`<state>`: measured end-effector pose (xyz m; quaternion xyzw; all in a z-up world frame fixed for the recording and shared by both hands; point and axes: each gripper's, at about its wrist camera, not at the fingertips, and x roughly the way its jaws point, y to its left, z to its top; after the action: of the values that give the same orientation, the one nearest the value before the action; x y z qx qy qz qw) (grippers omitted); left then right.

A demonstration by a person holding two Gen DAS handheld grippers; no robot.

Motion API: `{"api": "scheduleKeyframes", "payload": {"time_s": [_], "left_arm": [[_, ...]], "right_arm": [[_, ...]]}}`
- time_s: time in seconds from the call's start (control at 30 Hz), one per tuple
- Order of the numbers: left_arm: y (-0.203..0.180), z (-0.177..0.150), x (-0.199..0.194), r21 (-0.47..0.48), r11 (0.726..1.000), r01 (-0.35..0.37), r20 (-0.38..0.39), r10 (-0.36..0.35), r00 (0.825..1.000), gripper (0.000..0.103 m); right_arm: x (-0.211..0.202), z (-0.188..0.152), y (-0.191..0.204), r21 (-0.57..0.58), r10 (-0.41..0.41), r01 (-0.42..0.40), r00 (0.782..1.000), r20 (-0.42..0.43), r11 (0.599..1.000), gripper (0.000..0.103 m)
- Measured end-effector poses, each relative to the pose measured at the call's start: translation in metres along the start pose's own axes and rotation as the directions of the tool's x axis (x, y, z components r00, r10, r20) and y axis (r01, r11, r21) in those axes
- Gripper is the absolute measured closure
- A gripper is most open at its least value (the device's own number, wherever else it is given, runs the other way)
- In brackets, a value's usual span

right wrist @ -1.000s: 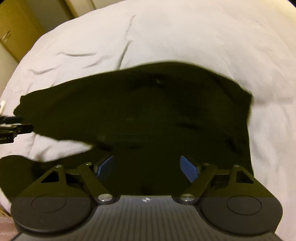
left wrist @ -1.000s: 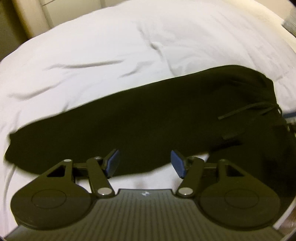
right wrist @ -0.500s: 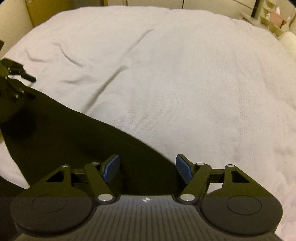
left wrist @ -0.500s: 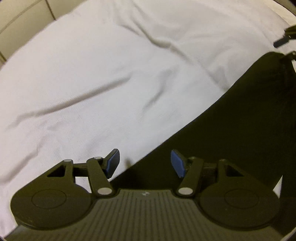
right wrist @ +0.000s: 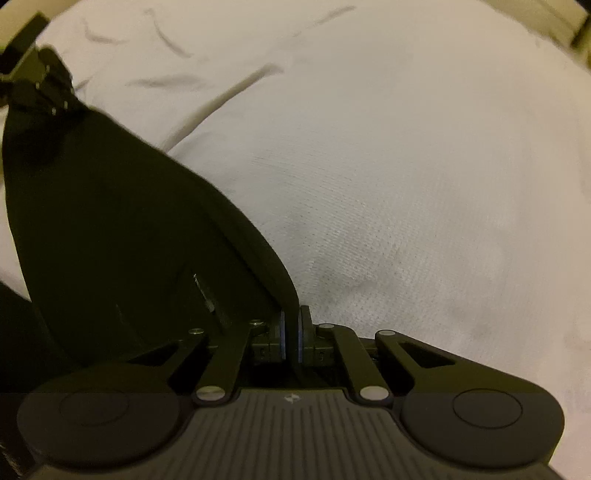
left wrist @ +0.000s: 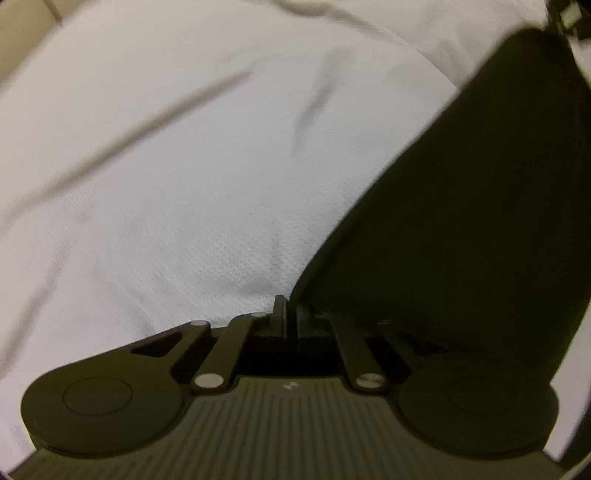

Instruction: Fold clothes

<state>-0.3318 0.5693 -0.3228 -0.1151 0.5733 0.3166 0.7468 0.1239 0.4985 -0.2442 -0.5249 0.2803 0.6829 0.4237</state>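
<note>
A black garment (left wrist: 461, 221) lies on a white bed sheet (left wrist: 166, 166). In the left wrist view it fills the right side. My left gripper (left wrist: 290, 317) is shut on its near edge. In the right wrist view the same black garment (right wrist: 129, 229) fills the left side. My right gripper (right wrist: 291, 332) is shut on its edge, with the cloth pinched between the blue pads (right wrist: 301, 338). The left gripper also shows in the right wrist view (right wrist: 37, 88) at the garment's far end. The right gripper shows at the top right of the left wrist view (left wrist: 569, 18).
The wrinkled white bed sheet (right wrist: 406, 166) spreads all around the garment. A beige wall or furniture edge (left wrist: 22, 48) shows at the top left, past the bed's edge.
Both grippers were open above the garment. They have come down to its edge and closed on the cloth, one at each end.
</note>
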Motion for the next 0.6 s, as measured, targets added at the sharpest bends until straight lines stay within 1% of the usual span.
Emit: {"api": "scheduleKeyframes", "payload": {"time_s": [0.03, 0.1, 0.13, 0.17, 0.23, 0.3, 0.33, 0.4, 0.47, 0.5, 0.57, 0.6], "left_arm": [[-0.008, -0.005, -0.011, -0.005, 0.999, -0.047, 0.024, 0.047, 0.999, 0.100], [-0.017, -0.018, -0.043, -0.083, 0.991, -0.107, 0.077, 0.114, 0.991, 0.100], [-0.021, -0.024, -0.060, -0.126, 0.983, -0.134, 0.102, 0.147, 0.984, 0.100], [-0.027, -0.031, -0.079, -0.171, 0.974, -0.149, 0.124, 0.171, 0.977, 0.100], [-0.047, -0.048, -0.121, -0.262, 0.953, -0.151, 0.154, 0.196, 0.968, 0.099], [-0.075, -0.073, -0.160, -0.330, 0.932, -0.148, 0.160, 0.210, 0.965, 0.099], [-0.090, -0.086, -0.175, -0.353, 0.924, -0.146, 0.151, 0.210, 0.966, 0.099], [-0.124, -0.111, -0.201, -0.406, 0.904, -0.135, 0.123, 0.200, 0.972, 0.099], [-0.158, -0.137, -0.207, -0.487, 0.868, -0.100, 0.068, 0.151, 0.986, 0.100], [-0.173, -0.148, -0.206, -0.515, 0.852, -0.093, 0.036, 0.130, 0.991, 0.099], [-0.209, -0.172, -0.194, -0.557, 0.826, -0.091, -0.030, 0.089, 0.996, 0.098], [-0.225, -0.182, -0.186, -0.562, 0.819, -0.116, -0.077, 0.089, 0.993, 0.095]], "right_arm": [[-0.007, -0.002, 0.006, -0.007, -0.034, 0.034, 0.999, 0.019, 0.999, 0.100], [-0.026, -0.010, 0.019, -0.017, -0.100, 0.101, 0.993, 0.064, 0.995, 0.101], [-0.039, -0.017, 0.030, -0.031, -0.138, 0.141, 0.986, 0.095, 0.990, 0.101], [-0.051, -0.025, 0.041, -0.044, -0.167, 0.174, 0.978, 0.124, 0.984, 0.102], [-0.079, -0.043, 0.069, -0.069, -0.227, 0.243, 0.956, 0.183, 0.967, 0.102], [-0.106, -0.068, 0.096, -0.075, -0.277, 0.300, 0.934, 0.225, 0.951, 0.102], [-0.118, -0.083, 0.110, -0.068, -0.290, 0.314, 0.927, 0.239, 0.947, 0.102], [-0.137, -0.116, 0.140, -0.043, -0.298, 0.317, 0.922, 0.247, 0.947, 0.102], [-0.146, -0.152, 0.172, -0.050, -0.300, 0.319, 0.925, 0.235, 0.946, 0.102], [-0.147, -0.172, 0.187, -0.060, -0.293, 0.313, 0.931, 0.219, 0.948, 0.102], [-0.133, -0.206, 0.211, -0.065, -0.275, 0.285, 0.952, 0.136, 0.956, 0.101], [-0.123, -0.222, 0.221, -0.057, -0.263, 0.268, 0.961, 0.090, 0.962, 0.097]]}}
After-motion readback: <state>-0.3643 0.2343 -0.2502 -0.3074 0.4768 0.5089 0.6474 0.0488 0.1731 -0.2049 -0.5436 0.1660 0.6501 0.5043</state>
